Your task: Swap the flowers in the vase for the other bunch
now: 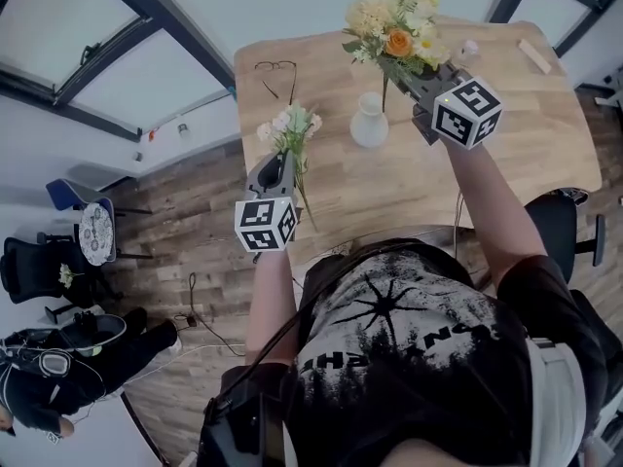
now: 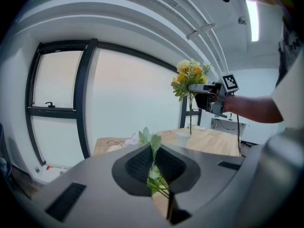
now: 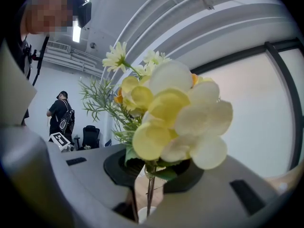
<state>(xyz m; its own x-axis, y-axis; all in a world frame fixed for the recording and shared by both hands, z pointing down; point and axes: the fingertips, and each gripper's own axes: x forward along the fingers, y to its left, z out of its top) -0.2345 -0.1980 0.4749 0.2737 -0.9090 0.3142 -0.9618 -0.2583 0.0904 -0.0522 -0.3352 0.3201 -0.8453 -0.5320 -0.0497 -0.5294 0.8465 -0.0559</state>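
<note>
Wooden table fills the head view, with the white vase standing upright near its middle and a pair of glasses lying beyond it to the left. Our right gripper holds the yellow bunch by its stems, the blooms above and beyond the vase. Our left gripper holds the white bunch over the table's left edge, apart from the vase.

From the left gripper view, we see the jaws closed tight on the thin green stems of the white bunch, leaves poking up between the pads. Across the table the yellow bunch hangs upright, its stems running down to the vase mouth. We cannot tell whether their tips are inside or just clear of it.

From the right gripper view, the jaws pinch the yellow bunch's stems just under the blooms, and the vase rim shows directly below.

We judge the risk lies at that mouth. If the stems sit within the neck and we carry the bunch sideways, they could lever the small vase over or drag it along the table. The white bunch's thin stems could slip in the left jaws when pushed into the neck.
</note>
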